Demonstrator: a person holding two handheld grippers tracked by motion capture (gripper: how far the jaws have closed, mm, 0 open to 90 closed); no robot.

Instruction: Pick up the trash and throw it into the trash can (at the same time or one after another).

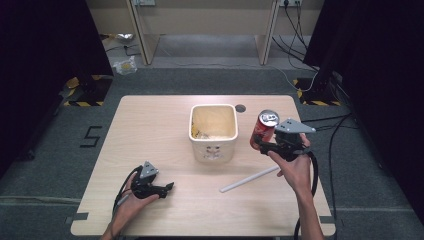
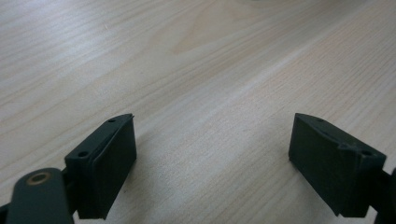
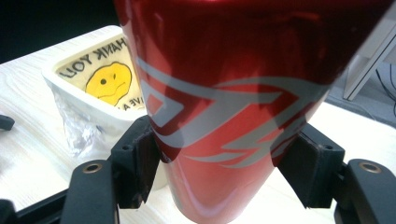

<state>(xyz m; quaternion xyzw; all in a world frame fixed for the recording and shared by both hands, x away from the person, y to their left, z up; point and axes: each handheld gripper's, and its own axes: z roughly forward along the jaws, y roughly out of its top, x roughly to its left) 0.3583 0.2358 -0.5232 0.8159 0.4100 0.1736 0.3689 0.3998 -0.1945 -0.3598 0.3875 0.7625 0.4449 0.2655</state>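
Note:
A red drink can [image 1: 264, 129] with silver markings hangs tilted above the table's right side, just right of the white square bin [image 1: 213, 131]. My right gripper [image 1: 263, 146] is shut on the can's lower half; in the right gripper view both pads [image 3: 140, 168] press the can [image 3: 224, 93] from either side. The bin [image 3: 100, 93] carries a yellow smiley and printed words on its side. Near the front left, my left gripper [image 1: 167, 188] rests low over the table, open, and its jaws [image 2: 212, 163] have only bare wood between them.
A white straw-like stick [image 1: 249, 179] lies on the table in front of the bin, toward the right. Crumpled clear plastic [image 3: 77, 133] sits at the bin's foot. A small round hole [image 1: 240, 108] marks the tabletop behind the bin. Dark curtains flank the table.

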